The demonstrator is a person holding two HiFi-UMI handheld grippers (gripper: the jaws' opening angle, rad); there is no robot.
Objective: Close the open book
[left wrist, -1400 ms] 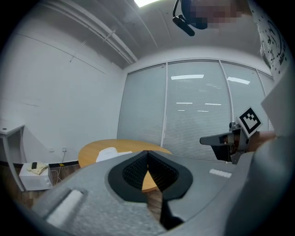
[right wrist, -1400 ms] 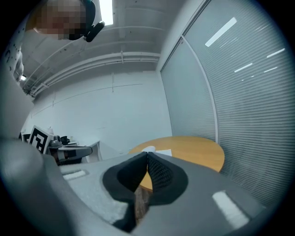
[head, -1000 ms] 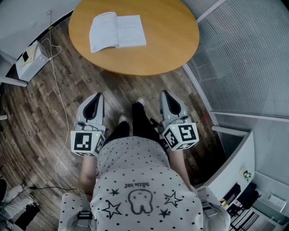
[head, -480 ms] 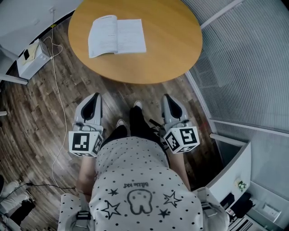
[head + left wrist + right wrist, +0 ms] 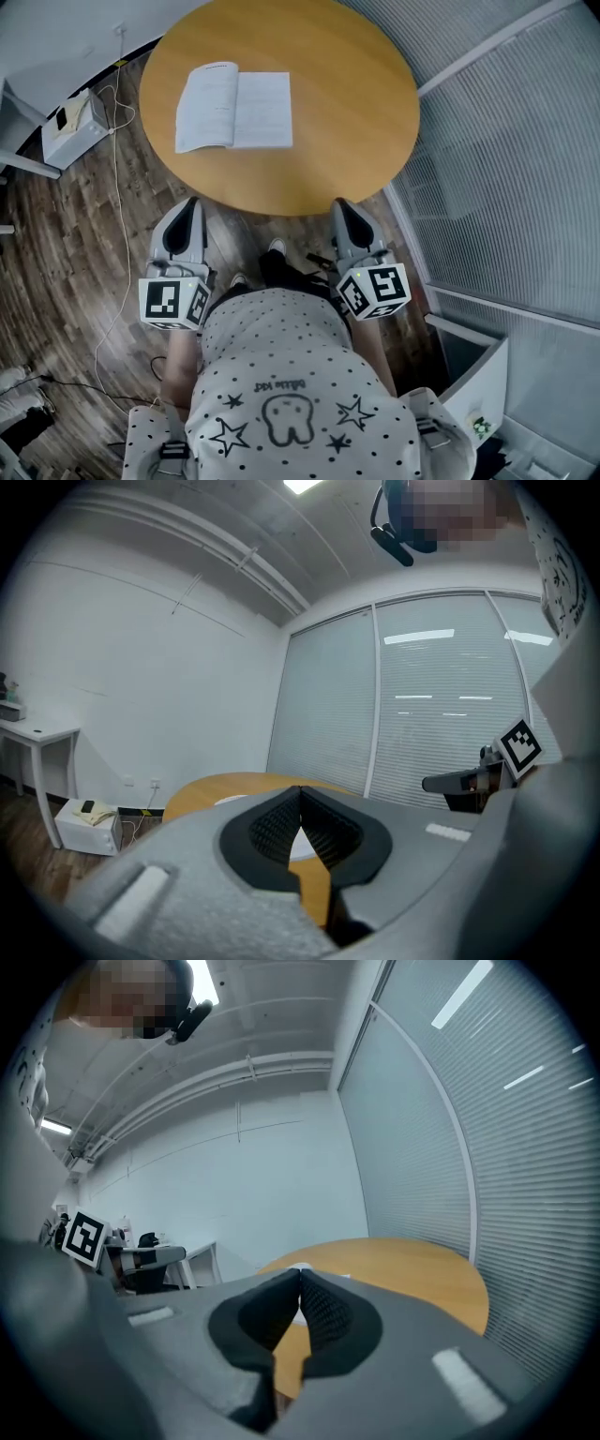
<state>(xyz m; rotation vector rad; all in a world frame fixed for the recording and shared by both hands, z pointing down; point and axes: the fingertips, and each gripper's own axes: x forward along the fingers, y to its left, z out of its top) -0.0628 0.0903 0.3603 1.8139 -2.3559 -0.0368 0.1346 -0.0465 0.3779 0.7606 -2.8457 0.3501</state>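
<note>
ahead of the left tongs (image 5: 187, 206) and the right tongs (image 5: 339, 206), well apart from both, the open book (image 5: 234, 106) is laid flat on the round bench (image 5: 347, 103), more toward the left one. both tongs are closed tight, with nothing gripped.

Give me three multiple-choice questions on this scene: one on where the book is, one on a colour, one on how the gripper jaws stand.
1. Where does the book lie?
A: on the floor. B: on the round table. C: between a gripper's jaws.
2. What colour is the table?
A: white. B: black. C: light wood brown.
3. How do the jaws of the left gripper and right gripper stand?
A: both together, empty. B: both wide apart. C: one clamped on the book.

Answers: B, the open book lies flat on the table; C, its top is light brown wood; A, each gripper view shows pads meeting with nothing between.
</note>
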